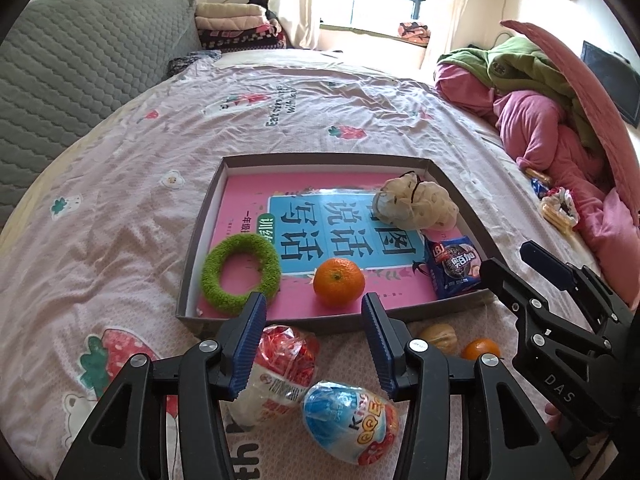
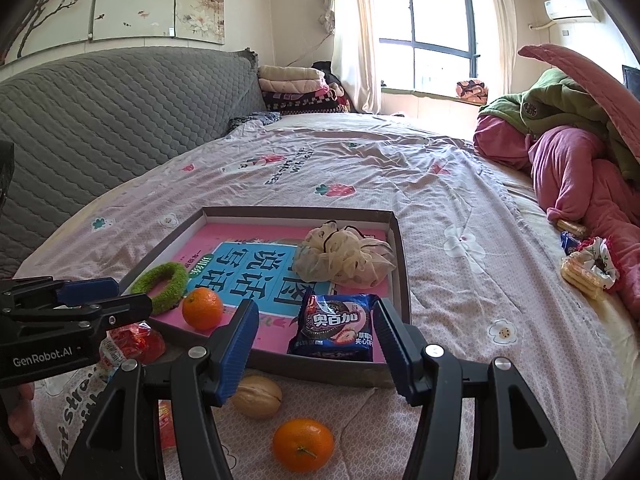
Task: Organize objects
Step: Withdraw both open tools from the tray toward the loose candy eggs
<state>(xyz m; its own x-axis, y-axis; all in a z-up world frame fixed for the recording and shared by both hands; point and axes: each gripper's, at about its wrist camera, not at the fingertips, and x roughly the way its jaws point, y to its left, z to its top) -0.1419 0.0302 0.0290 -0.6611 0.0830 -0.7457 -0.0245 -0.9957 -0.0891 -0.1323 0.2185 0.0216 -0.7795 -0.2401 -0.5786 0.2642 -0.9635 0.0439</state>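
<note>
A shallow grey box (image 1: 188,256) (image 2: 402,256) lies on the bed with a pink book inside. On the book lie a green fuzzy ring (image 1: 240,274) (image 2: 162,284), a tangerine (image 1: 339,282) (image 2: 202,308), a blue Oreo packet (image 1: 454,266) (image 2: 336,326) and a cream mesh puff (image 1: 416,204) (image 2: 344,260). In front of the box lie a red-and-white snack bag (image 1: 280,368) (image 2: 132,344), a Kinder egg (image 1: 350,420), a walnut (image 1: 438,338) (image 2: 258,396) and a second tangerine (image 1: 480,349) (image 2: 303,444). My left gripper (image 1: 316,344) is open above the snack bag and egg. My right gripper (image 2: 314,348) is open above the walnut.
A pile of pink and green bedding (image 1: 552,112) (image 2: 576,152) fills the right side of the bed. Biscuit packets and a scrunchie (image 1: 556,208) (image 2: 588,268) lie beside it. A grey quilted headboard (image 1: 80,72) (image 2: 100,120) stands at the left.
</note>
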